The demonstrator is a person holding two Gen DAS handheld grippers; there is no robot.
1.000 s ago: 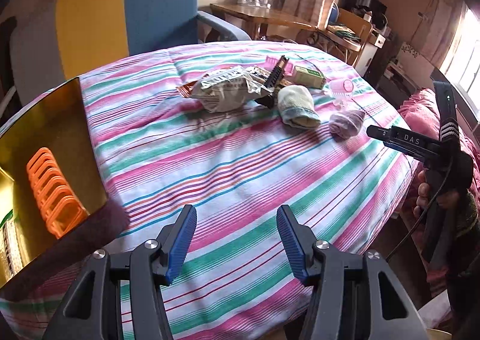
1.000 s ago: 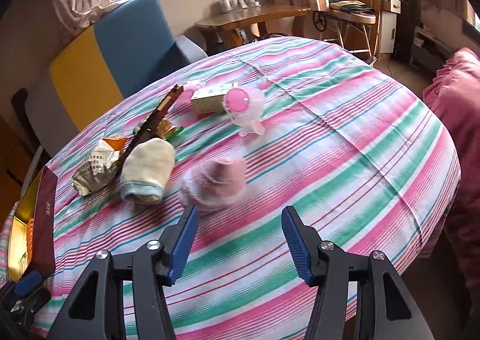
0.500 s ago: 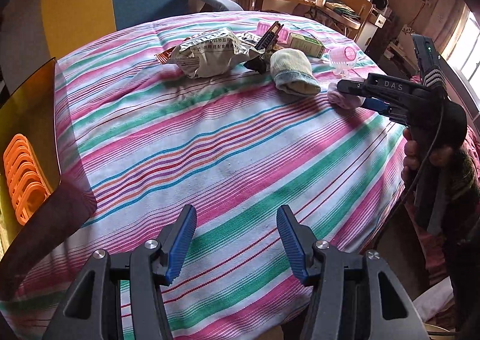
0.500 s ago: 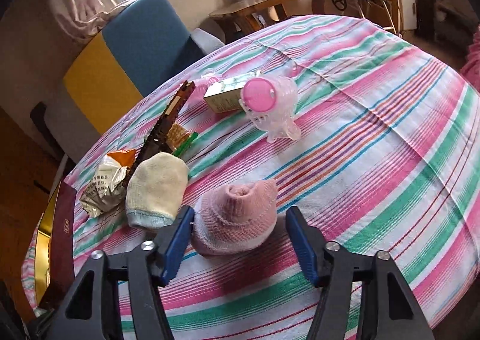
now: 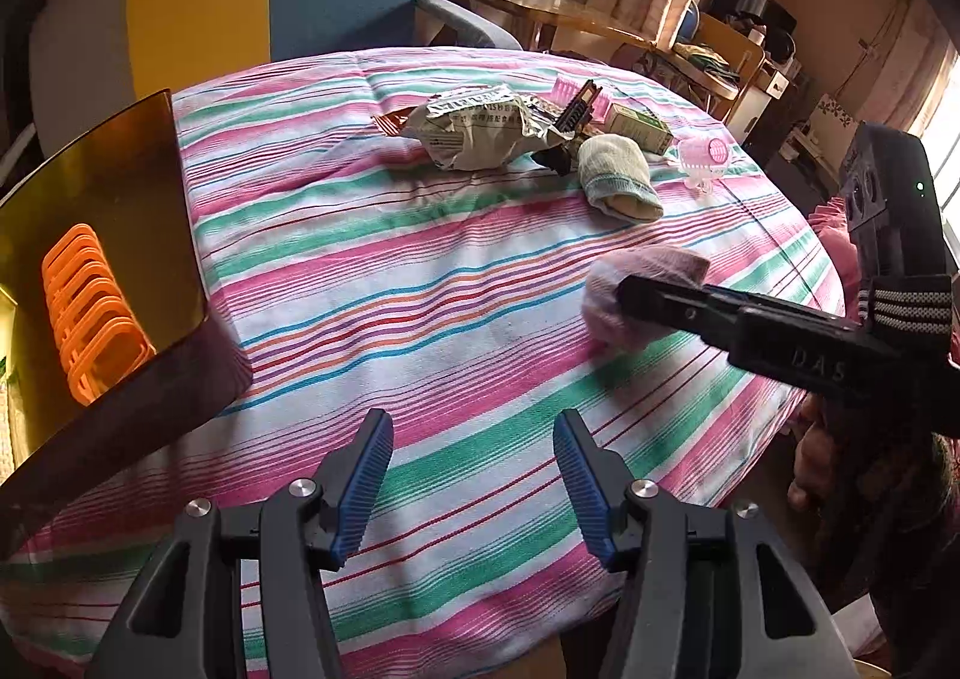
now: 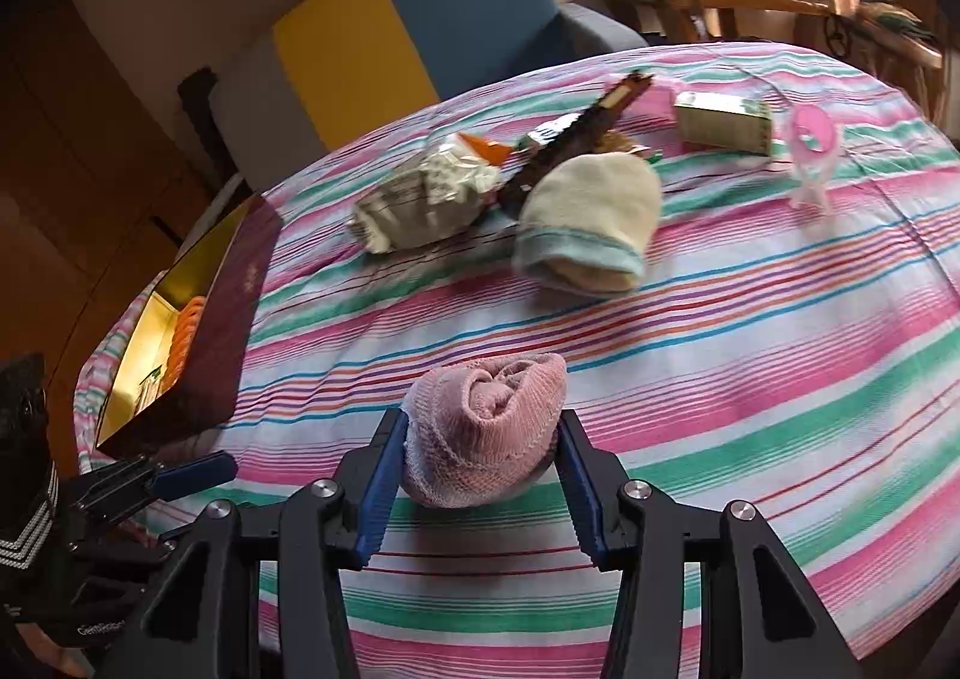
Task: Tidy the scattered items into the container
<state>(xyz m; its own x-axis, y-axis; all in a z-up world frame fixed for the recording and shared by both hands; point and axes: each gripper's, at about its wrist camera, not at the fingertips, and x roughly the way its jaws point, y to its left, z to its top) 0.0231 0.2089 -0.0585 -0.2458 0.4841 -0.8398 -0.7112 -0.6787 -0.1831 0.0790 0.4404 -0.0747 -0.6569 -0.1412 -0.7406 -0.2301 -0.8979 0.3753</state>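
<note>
Striped tablecloth (image 6: 750, 319) | box (image 6: 222, 331): orange rack (image 5: 90, 313) | right gripper (image 6: 477, 475): pink sock (image 6: 486, 427)

Black left gripper (image 5: 474, 472) and right gripper (image 6: 477, 481), blue ribbed pads, silver screws, possibly "DAS" lettering.

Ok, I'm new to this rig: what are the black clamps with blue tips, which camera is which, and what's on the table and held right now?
The clamps are hand-held two-finger grippers, one per hand, each with a camera looking along its fingers. In the left view, the left gripper is open and empty above the striped tablecloth. In the right view, the right gripper is closed on a rolled pink sock. On the cloth lie a cream sock, a crumpled snack bag, a small green box and a pink plastic toy. The gold-lined container at the left holds orange plastic pieces.
</note>
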